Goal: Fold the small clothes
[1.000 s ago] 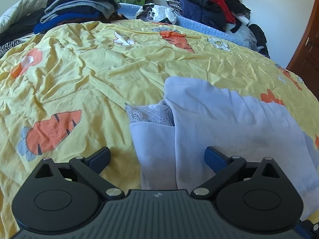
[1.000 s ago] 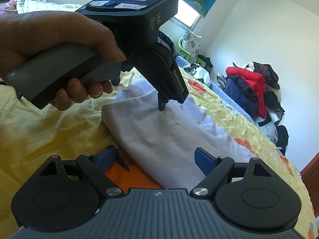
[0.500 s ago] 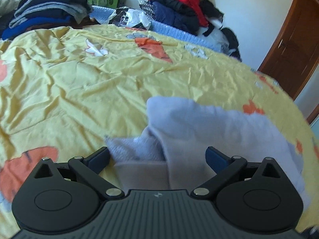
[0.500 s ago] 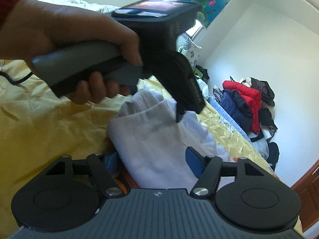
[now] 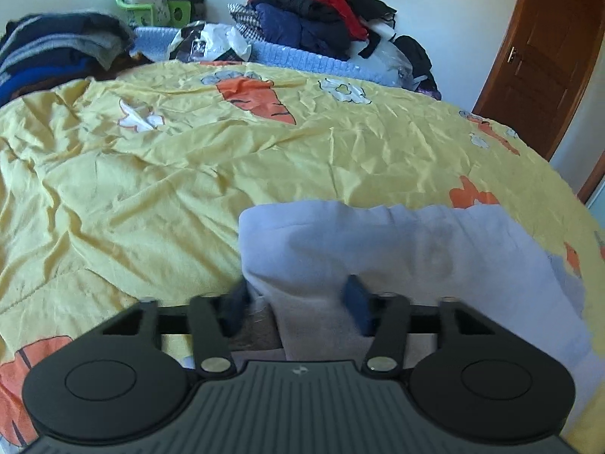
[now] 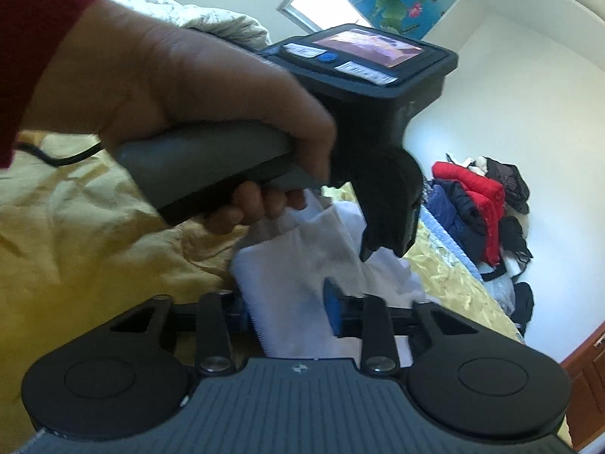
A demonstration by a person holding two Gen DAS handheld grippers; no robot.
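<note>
Closing both grippers on a pale lavender knit garment [image 5: 397, 249] lying on the yellow carrot-print bedsheet [image 5: 159, 174].
Left gripper [image 5: 298, 302] and right gripper [image 6: 285, 306] jaws are narrowing, fabric bunched between each pair.

Each gripper had a ribbed dark grey nose with a small white mark, two round black discs, black linkage arms with silver screws, and blue finger pads [image 5: 357, 304]. The left gripper [image 6: 372, 244] carried a grey handle, a small lit screen, a blue button, white labels and a black cable. The hand [image 6: 196, 113] on it wore a red sleeve [image 6: 34, 38].
</note>
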